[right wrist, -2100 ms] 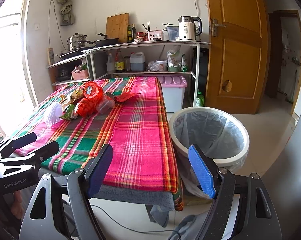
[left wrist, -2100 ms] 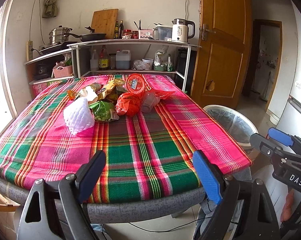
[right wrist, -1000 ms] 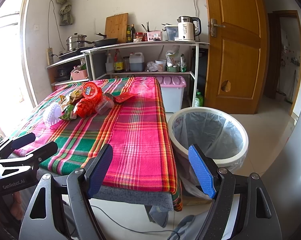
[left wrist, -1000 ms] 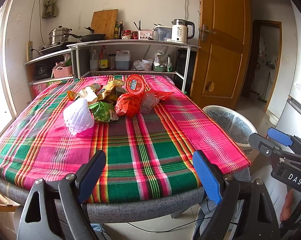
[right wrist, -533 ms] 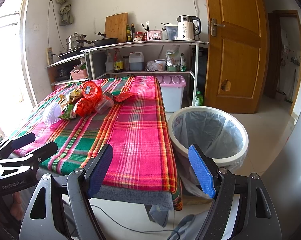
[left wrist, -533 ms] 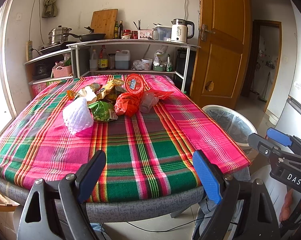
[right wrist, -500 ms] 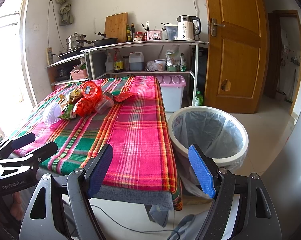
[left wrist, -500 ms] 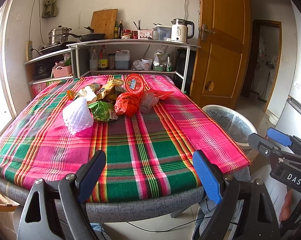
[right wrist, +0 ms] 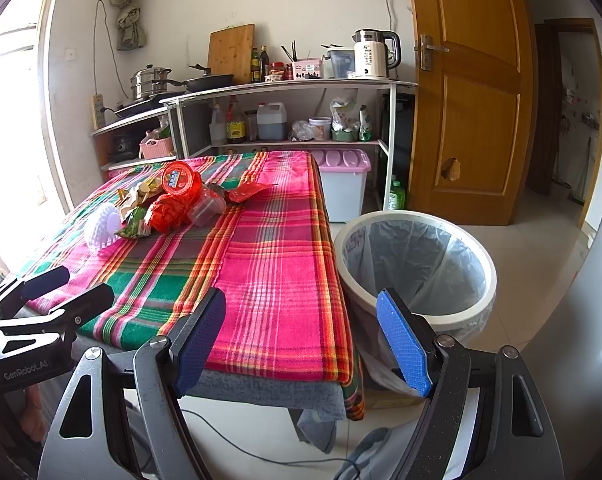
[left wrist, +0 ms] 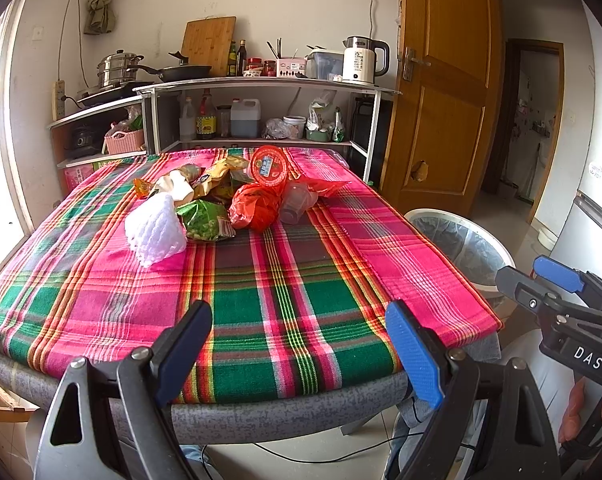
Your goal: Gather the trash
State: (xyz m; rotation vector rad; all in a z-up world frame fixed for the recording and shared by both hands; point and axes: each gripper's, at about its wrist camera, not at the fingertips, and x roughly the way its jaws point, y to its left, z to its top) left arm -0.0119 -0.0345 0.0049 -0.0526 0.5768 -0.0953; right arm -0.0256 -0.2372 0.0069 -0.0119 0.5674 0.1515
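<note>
- Left hand-held gripper point(left wrist: 297, 354) at bottom of frame, fingers spread wide, nothing between them, short of the bench point(left wrist: 285, 312) edge.
- Right hand-held gripper point(right wrist: 301, 338) at bottom of frame, likewise spread and empty, near the bench corner beside the bin point(right wrist: 415, 264).
- Trash heaped at mid-frame on the far half of the bench: white foam net point(left wrist: 155, 230) nearest, green wrapper point(left wrist: 205, 222) just beside it, red bag point(left wrist: 255, 206) touching a clear cup point(left wrist: 297, 204), red lid point(left wrist: 268, 165) propped upright behind, yellow wrappers point(left wrist: 217, 174) at the back.
- Open plaid cloth between both grippers and the heap.
- Bin, lined with a clear bag, on the floor at the bench's right side, centre-right of the right view.
- Shelf point(left wrist: 261, 84) behind the bench, upper centre: kettle point(left wrist: 363, 60), cutting board point(left wrist: 209, 42), pots, bottles.
- Lilac-lidded box point(right wrist: 345, 184) under the shelf; wooden door point(right wrist: 469, 92) at upper right.
</note>
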